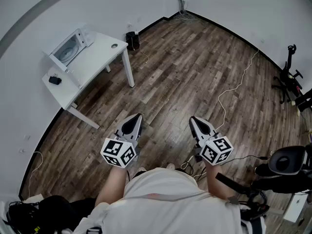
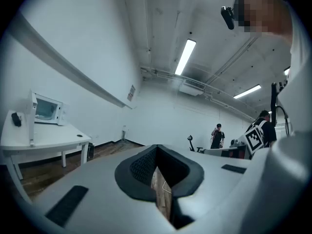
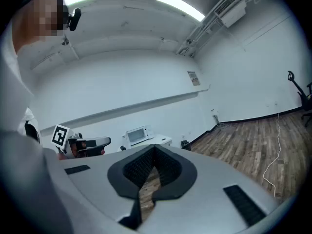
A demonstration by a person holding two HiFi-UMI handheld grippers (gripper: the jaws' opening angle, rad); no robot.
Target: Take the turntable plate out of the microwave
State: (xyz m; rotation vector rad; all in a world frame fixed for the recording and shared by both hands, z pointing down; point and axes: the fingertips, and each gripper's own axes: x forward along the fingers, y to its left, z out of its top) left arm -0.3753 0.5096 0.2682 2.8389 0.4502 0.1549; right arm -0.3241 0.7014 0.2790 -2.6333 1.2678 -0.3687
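left gripper [image 1: 137,119] and right gripper [image 1: 194,121] both have their jaws pressed together on nothing, side by side above the wood floor [image 1: 195,72]. the microwave [image 1: 68,48] sits on a white table [image 1: 100,57] well apart, up left. its door looks shut, and the turntable plate can't be made out. only the left gripper view catches a distant standing person [image 2: 218,136].

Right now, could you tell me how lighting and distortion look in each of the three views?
Head view: even light, strong fisheye curving the walls; microwave small but sharp. Left gripper view: dark round vignette, lamp blown out. Right gripper view: same vignette, lamp glaring.
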